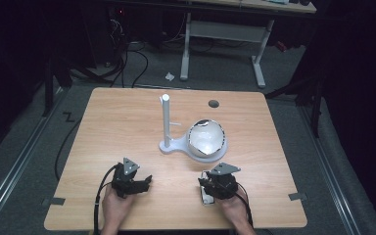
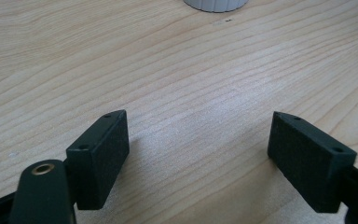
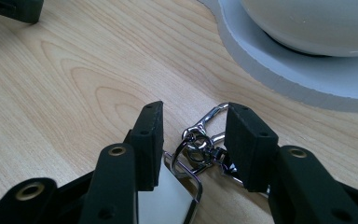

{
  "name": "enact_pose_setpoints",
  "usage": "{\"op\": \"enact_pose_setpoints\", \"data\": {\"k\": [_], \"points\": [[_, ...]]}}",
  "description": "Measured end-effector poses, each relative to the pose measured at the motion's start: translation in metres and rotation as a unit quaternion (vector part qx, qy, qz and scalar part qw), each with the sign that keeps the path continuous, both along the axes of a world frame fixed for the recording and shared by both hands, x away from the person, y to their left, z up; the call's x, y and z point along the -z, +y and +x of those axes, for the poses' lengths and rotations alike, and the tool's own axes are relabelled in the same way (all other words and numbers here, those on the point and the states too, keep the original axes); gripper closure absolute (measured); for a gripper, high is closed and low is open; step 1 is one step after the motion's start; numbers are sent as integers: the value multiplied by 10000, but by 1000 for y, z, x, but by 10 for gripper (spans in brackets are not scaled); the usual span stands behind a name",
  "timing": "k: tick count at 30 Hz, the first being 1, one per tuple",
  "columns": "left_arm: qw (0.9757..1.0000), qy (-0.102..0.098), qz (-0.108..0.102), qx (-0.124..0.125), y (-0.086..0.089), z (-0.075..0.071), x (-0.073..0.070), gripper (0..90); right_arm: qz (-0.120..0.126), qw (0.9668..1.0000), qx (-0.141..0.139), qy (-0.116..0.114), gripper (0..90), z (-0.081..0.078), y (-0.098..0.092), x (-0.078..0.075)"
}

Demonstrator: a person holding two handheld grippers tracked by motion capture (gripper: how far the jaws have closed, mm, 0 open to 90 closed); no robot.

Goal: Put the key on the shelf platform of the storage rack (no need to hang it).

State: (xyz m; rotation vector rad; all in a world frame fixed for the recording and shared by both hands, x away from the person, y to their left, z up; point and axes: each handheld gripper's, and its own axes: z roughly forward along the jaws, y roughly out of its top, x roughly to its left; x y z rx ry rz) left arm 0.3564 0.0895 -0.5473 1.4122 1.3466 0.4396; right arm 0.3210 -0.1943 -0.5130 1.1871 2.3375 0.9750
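A white stand with an upright post [image 1: 166,120] and a small side peg sits mid-table. A white bowl [image 1: 205,138] rests on the stand's flat base [image 3: 298,74]. A metal clasp and key ring [image 3: 198,140] joined to a white tag [image 3: 165,196] lie on the wood just in front of that base. My right gripper [image 3: 193,112] is open, its jaws straddling the clasp with a gap on each side. The tag [image 1: 206,199] pokes out under the right gripper [image 1: 208,188]. My left gripper [image 2: 198,121] is wide open over bare wood, at the near left [image 1: 146,182].
The wooden table has a dark cable hole [image 1: 214,104] at the back right. The stand's base edge [image 2: 216,4] shows far ahead of the left jaws. A jaw of the left gripper [image 3: 14,9] lies off to the right gripper's left. Another desk [image 1: 259,58] and floor cables stand beyond.
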Motion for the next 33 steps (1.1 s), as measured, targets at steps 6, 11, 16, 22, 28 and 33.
{"op": "enact_pose_setpoints", "data": {"k": [6, 11, 16, 22, 28, 33], "points": [[10000, 1, 0, 0, 0, 0, 0, 209, -50, 10000, -4, 10, 627, 0, 0, 0], [10000, 2, 0, 2, 0, 0, 0, 209, -81, 9999, -57, 38, 691, 1, 0, 1], [10000, 2, 0, 1, 0, 0, 0, 209, -84, 9999, -101, 39, 747, 0, 1, 1], [10000, 1, -3, 0, 0, 0, 0, 209, -84, 9999, -105, 6, 806, -1, 0, 0], [10000, 1, -2, 0, 0, 0, 0, 209, -67, 9999, -119, 4, 842, -2, 0, -1], [10000, 0, -2, 0, 0, 0, 0, 210, -42, 9999, -126, -4, 854, -2, -1, -1]]}}
